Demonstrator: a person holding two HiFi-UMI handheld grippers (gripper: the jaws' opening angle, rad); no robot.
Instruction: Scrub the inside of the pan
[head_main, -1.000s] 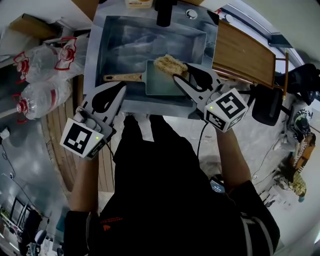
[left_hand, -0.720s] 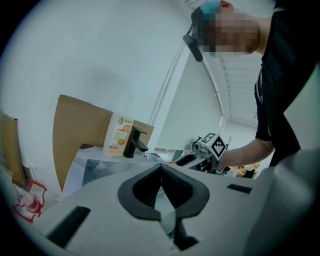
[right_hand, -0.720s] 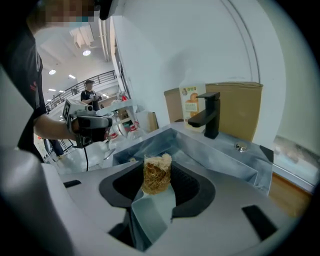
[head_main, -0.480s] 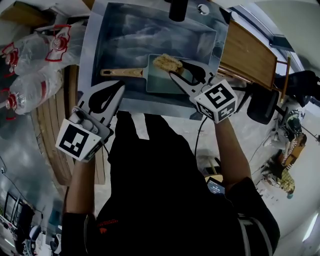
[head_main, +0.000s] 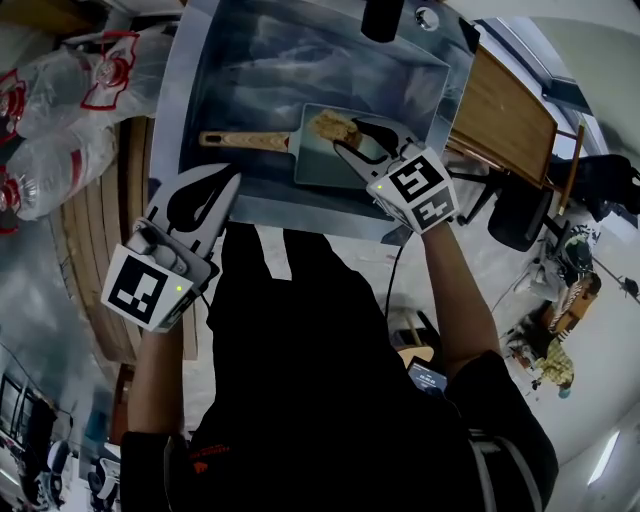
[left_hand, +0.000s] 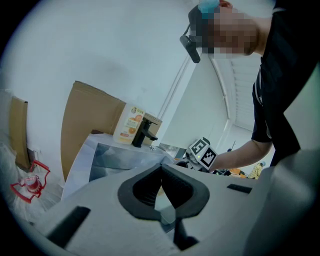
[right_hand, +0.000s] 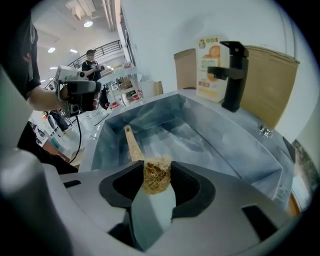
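Head view: steel sink (head_main: 181, 110) sits at the top of frame, black faucet (head_main: 381, 18) at its far edge. Rectangular pale-green pan (head_main: 322, 162) lies flat on the sink floor, close to the near wall and toward the right side. Its wooden handle (head_main: 245, 140) points toward the sink's left wall.

Right gripper (head_main: 347, 134) reaches over the near rim into the pan. Jaws are clamped on a tan fibrous scrubber (head_main: 332, 125), which sits at the far end of the pan. It looks to be resting on the pan floor, though contact is not clear from this angle.

Right gripper view: scrubber is pinched between the two dark pads, with the pan floor showing below it and the handle running away beyond it. A soap carton (right_hand: 210, 64) stands beside the faucet on the far rim.

Left gripper (head_main: 232, 178) hangs outside the basin, at the sink's near-left corner, well apart from the pan.

Left gripper view: jaw tips are pressed together with nothing between them.

Plastic bottles (head_main: 60, 165) lie off the sink's left edge. A wooden board (head_main: 500, 110) lies off its right edge.
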